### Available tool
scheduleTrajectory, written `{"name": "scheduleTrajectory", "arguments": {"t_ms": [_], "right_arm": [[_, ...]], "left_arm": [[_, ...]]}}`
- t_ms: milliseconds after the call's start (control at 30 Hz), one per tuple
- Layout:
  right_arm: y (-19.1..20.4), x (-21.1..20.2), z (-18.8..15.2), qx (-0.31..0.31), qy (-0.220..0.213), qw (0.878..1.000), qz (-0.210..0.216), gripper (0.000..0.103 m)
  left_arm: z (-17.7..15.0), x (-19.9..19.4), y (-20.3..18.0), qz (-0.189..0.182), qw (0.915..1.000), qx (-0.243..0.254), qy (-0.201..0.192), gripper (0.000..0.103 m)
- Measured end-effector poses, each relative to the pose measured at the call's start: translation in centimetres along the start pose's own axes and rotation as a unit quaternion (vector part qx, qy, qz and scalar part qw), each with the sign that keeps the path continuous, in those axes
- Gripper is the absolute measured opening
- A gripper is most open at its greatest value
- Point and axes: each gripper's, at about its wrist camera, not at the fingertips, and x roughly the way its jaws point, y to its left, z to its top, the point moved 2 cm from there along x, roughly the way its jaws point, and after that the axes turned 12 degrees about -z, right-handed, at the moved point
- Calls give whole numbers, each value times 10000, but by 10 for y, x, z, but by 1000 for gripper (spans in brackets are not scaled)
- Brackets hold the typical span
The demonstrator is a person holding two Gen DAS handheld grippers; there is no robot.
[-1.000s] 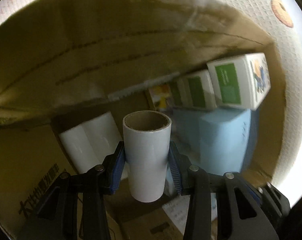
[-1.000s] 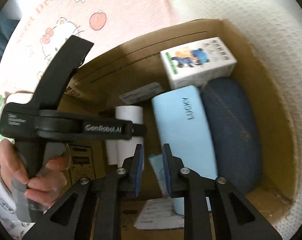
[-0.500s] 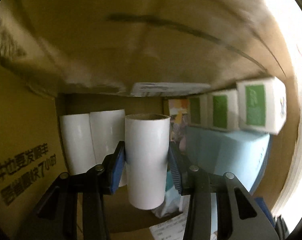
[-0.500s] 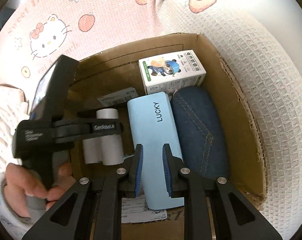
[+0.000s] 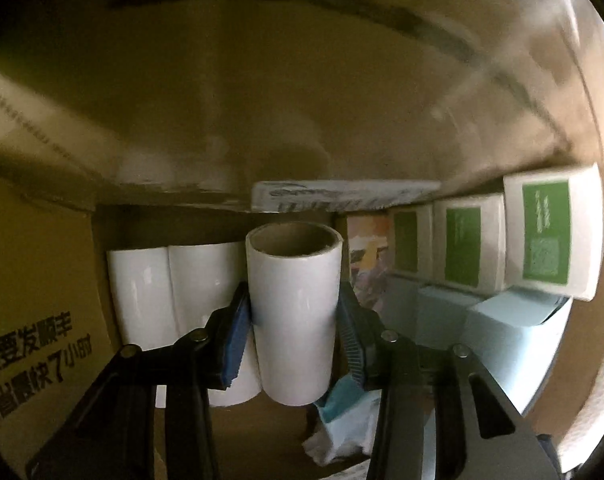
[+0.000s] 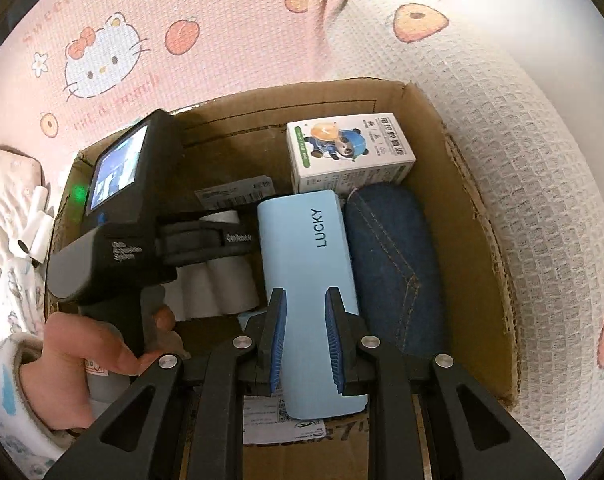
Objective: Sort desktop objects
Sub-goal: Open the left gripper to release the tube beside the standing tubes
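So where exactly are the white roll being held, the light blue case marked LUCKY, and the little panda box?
white roll [image 5: 294, 320]: left wrist view, middle of its white side.
light blue LUCKY case [image 6: 305, 264]: right wrist view, its flat top.
panda box [image 6: 347, 148]: right wrist view, its printed top face.

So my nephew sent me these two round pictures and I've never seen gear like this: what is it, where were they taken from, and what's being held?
No robot here: a person holds a hand-operated gripper in each hand, each with a fisheye camera looking along its jaws. Both look down into a cardboard box. The left gripper grips a white roll on a cardboard core, beside two more white rolls. The right gripper is nearly closed and holds nothing; it hangs above a light-blue case, a denim case and a small panda-printed box. Its view also shows the hand holding the left gripper.
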Motion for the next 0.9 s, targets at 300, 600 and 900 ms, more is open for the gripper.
{"name": "scheduleTrajectory", "arguments": {"t_ms": [300,600,900], "right_arm": [[-13,-4,-4,313,224,9983,-447,17],[-20,-7,-5,389,357,9969,-581,17],[0,-7,0,583,600,9963,-185,17]], "left_arm": [[-5,1,-1,91,9998,-60,184,47],[-6,-32,15,216,9973,-526,473,52],[-9,-87,4,-246,9980,585,13,11]]}}
